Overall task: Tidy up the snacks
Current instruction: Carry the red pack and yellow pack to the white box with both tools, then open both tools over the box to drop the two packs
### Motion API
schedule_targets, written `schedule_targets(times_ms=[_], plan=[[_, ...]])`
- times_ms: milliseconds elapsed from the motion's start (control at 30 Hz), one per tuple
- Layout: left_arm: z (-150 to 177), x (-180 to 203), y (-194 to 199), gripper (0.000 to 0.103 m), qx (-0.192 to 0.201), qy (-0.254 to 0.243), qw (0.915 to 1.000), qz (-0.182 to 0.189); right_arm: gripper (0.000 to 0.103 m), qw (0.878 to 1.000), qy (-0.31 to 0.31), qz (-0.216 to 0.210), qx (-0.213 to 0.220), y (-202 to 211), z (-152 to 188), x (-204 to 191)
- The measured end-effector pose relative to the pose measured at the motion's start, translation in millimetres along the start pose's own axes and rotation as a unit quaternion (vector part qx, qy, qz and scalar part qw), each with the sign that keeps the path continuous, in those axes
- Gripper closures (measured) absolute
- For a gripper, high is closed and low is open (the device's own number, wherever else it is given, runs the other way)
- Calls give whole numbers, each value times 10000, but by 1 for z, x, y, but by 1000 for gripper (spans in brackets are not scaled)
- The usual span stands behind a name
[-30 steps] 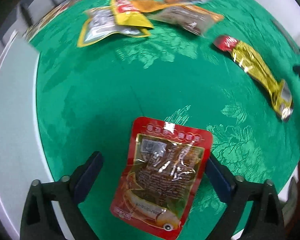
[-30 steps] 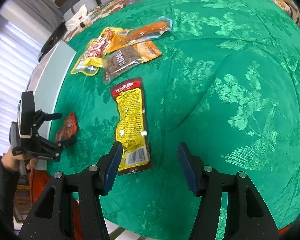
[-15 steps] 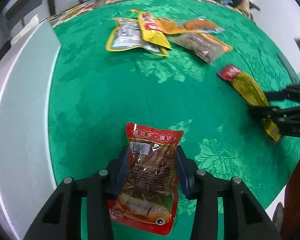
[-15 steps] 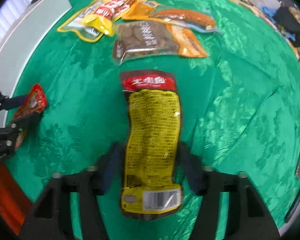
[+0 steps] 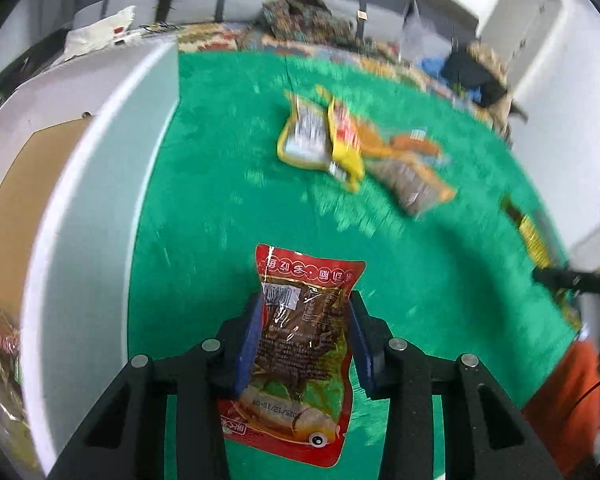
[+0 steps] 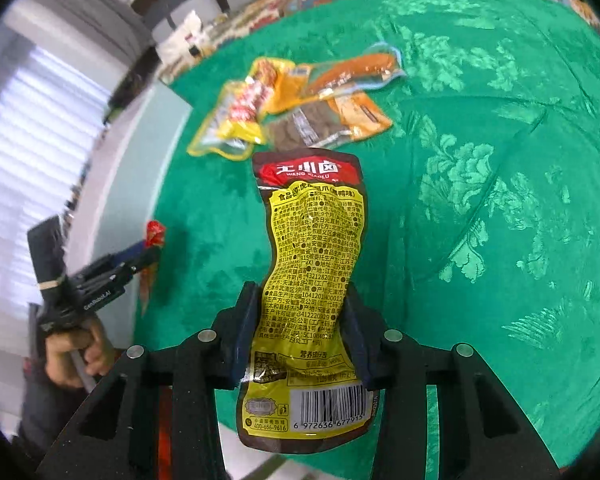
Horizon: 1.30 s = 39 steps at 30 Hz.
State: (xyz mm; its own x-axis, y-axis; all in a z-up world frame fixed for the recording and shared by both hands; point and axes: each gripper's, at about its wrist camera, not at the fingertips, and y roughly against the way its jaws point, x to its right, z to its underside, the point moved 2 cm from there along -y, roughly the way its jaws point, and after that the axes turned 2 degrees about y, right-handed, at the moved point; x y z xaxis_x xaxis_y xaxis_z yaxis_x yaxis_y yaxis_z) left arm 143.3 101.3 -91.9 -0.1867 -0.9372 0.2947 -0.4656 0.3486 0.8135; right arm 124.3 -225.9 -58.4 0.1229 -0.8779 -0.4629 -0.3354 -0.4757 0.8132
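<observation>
Right wrist view: the largest thing is the green tablecloth (image 6: 480, 200), a glossy damask with a paler woven leaf and flower pattern, creased in long soft folds. Along its left edge runs a pale grey-white ledge (image 6: 140, 168), smooth and matte.

Toward the far side of the cloth lies a loose pile of snack packets (image 6: 292, 104), flat crinkly plastic pouches overlapping one another: a yellow-edged one with red print, an orange one with a clear window, and one showing brown pieces through clear film.

The right gripper (image 6: 300, 328) has its blue-padded jaws closed against the two long edges of the yellow packet (image 6: 312, 256), a long narrow foil-like pouch with a dark red top band, dense black print on yellow, and a barcode at the near end. The pouch bows inward where it is pinched and its far end is raised above the cloth, near the pile.

In the left wrist view, blurred beyond the near objects, the left gripper (image 5: 304, 344) is clamped on the sides of the red packet (image 5: 300, 344), a shorter glossy pouch with a red border and a clear window showing dark brown contents. It is held over the near part of the cloth, beside the ledge and well apart from the pile.
</observation>
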Motion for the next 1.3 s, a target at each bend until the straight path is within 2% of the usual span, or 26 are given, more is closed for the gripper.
schedule_targets(times_ms=[167,300,400,500,633,733,800,867,900,933,967,1000,1033,1133,1233,1300], plan=[[-13,-2,39,63,550,406,9968,418,60,9987,-129,-460,165,17,-8,-8],[-18,-12,76,63,914,646,9914,680,60,9980,-55,-583,231,31,-15,-25],[-24,-31,107,63,1164,800,9869,775,60,9970,183,-701,258,33,-25,-60],[-30,-66,140,63,1363,984,9833,702,60,9932,542,-1002,240,29,-34,-118],[-33,-118,171,63,1543,1192,9804,273,59,9827,1117,-1473,98,3,-46,-213],[-27,-164,187,63,1617,1447,9761,-102,59,9743,1612,-1576,14,-32,-53,-287],[-19,-194,188,62,1588,1569,9735,-504,58,9706,1785,-1615,-73,-56,-53,-319],[-9,-213,181,59,1433,1579,9730,-879,54,9681,1945,-1571,-132,-84,-52,-349],[-3,-222,174,50,1274,1592,9719,-1175,46,9671,2023,-1537,-136,-97,-51,-359],[3,-232,165,33,1114,1657,9689,-1463,42,9671,2092,-1441,-155,-109,-48,-366],[10,-236,157,21,1021,1715,9669,-1593,40,9681,2157,-1258,-216,-122,-46,-371],[19,-242,152,4,938,1800,9644,-1697,38,9690,2210,-1066,-287,-130,-42,-373],[27,-246,147,1,897,1885,9613,-1796,38,9696,2238,-934,-337,-135,-41,-371],[41,-250,140,1,922,2071,9568,-1822,38,9706,2286,-734,-165,-131,-36,-353],[45,-244,150,1,1155,2246,9516,-1750,38,9721,2302,-419,164,-112,-31,-318],[41,-229,159,1,1400,2298,9488,-1654,34,9693,2408,-26,489,-95,-23,-286]])
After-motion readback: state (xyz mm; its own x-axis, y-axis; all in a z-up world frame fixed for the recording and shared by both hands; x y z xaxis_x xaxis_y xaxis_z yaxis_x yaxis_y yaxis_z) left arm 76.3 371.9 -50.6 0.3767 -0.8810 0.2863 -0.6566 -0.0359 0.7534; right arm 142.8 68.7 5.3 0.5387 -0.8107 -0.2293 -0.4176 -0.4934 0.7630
